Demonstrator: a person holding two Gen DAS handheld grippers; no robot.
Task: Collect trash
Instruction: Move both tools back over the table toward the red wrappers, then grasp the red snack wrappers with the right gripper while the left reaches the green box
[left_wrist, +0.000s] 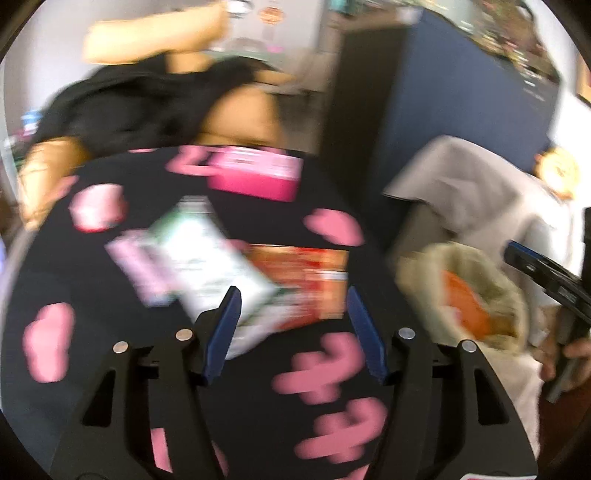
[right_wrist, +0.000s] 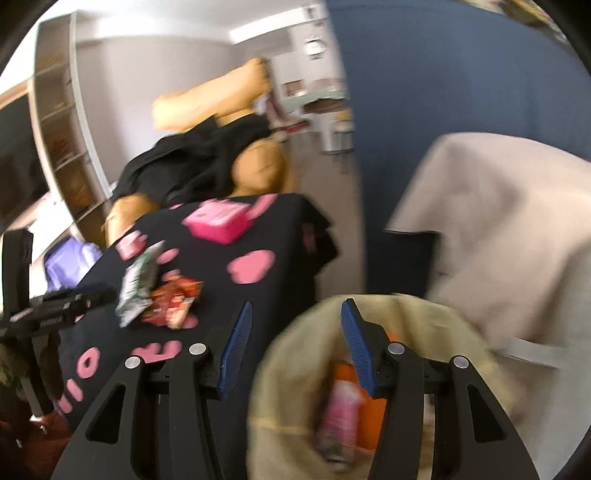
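left wrist: down over table (left_wrist: 258, 229) | right wrist: over bag (right_wrist: 295, 354) (both share wrappers)

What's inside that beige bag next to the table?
Inside the beige bag show something orange and a pink packet. Anything deeper is hidden by the bag's folds and the right hand-held gripper.

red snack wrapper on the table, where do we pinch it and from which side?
Probably the red wrapper's free edge nearest the bag. It lies flat on the black cloth, and the green-white wrapper overlaps or abuts its far side. Bring the left gripper, jaws open and empty, down from above across that edge.
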